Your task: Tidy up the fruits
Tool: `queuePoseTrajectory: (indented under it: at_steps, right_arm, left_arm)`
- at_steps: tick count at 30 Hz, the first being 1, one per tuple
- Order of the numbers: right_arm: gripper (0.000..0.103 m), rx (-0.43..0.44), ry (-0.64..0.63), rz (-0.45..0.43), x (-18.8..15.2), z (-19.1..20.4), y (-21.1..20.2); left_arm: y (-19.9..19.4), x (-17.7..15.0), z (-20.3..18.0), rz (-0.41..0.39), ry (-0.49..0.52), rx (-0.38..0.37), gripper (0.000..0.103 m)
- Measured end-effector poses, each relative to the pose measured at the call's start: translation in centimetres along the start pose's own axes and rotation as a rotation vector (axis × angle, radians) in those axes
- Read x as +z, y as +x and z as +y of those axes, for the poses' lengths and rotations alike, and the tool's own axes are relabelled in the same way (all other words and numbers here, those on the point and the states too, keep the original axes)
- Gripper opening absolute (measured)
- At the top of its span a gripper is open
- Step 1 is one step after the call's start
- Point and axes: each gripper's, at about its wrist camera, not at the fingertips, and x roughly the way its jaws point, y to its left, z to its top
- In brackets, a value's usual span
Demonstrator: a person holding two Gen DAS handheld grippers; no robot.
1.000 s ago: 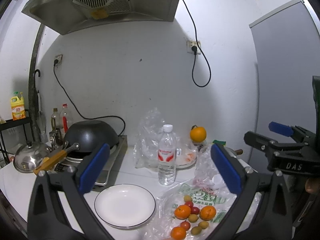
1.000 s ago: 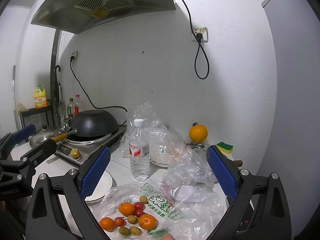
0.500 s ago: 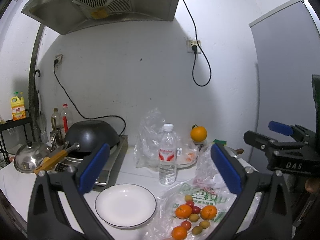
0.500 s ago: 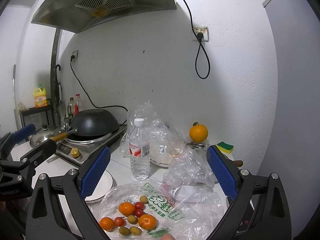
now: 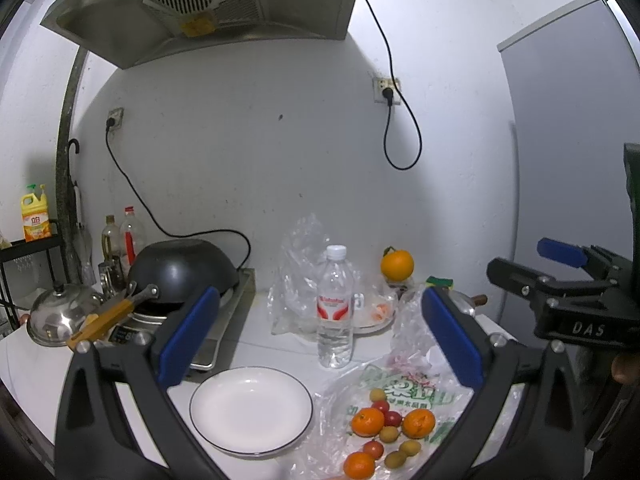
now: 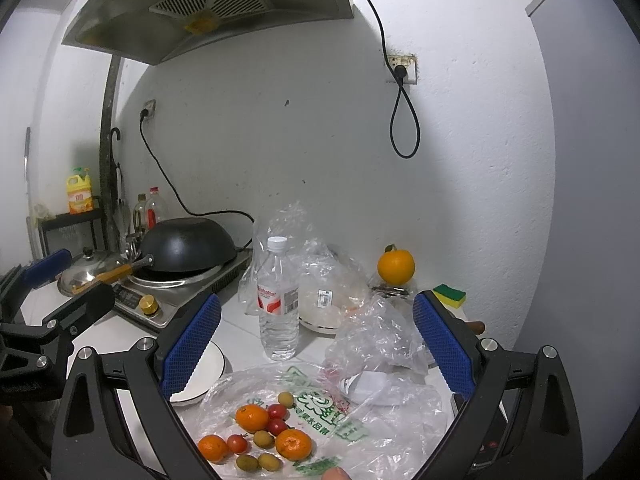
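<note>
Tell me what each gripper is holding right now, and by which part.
Nothing is held. The left gripper and the right gripper are both open and bare above the counter; the fruits lie untouched on the plastic bag.

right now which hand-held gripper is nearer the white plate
Left. The left hand-held gripper hangs open almost straight over the white plate, which lies between its fingers in that view. The right hand-held gripper is off to the plate's right, over the fruit bag.

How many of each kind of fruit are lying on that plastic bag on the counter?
Tangerines: 3
Cherry tomatoes: 3
Small yellow-green fruits: 4
Total on the plastic bag: 10
One more orange sits apart, near the wall.
</note>
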Motion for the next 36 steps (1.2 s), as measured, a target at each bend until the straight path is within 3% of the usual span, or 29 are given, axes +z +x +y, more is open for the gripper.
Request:
queuePoseTrajectory:
  at_steps: [12,19,22,25,28,33,36]
  right_arm:
    - [0.099,-0.003,0.012,0.060,-1.8,-1.3,1.1]
    - [0.098,-0.015,0.006,0.141,-4.8,-2.7,2.7]
    - [0.088,-0.018,-0.011,0.165,-5.7,-3.3,3.5]
    - [0.087,0.002,-0.008,0.215,-6.8,-3.3,4.5]
    - [0.079,0.038,-0.014,0.250,-7.5,-2.9,5.4]
    - [0.071,0.087,-0.008,0.300,-8.9,-2.3,6.9]
    - [0.065,0.124,0.003,0.353,-10.2,-2.0,8.0]
  left_arm:
    - [2.2,-2.6,-0.8,0.098,0.065,-0.023,0.102]
    - [4.6,-5.5,-1.3,0.224,0.093,-0.056,0.101]
    - [5.6,-7.2,-2.1,0.280,0.145,-0.075,0.101]
    - [6.5,-8.7,-2.4,0.332,0.142,-0.093,0.101]
    - [7.4,-9.8,-2.7,0.383,0.145,-0.099,0.090]
    - [8.3,-11.6,-3.2,0.448,0.150,-0.112,0.089]
    - [8.6,-12.4,-3.6,0.486,0.160,-0.122,0.080]
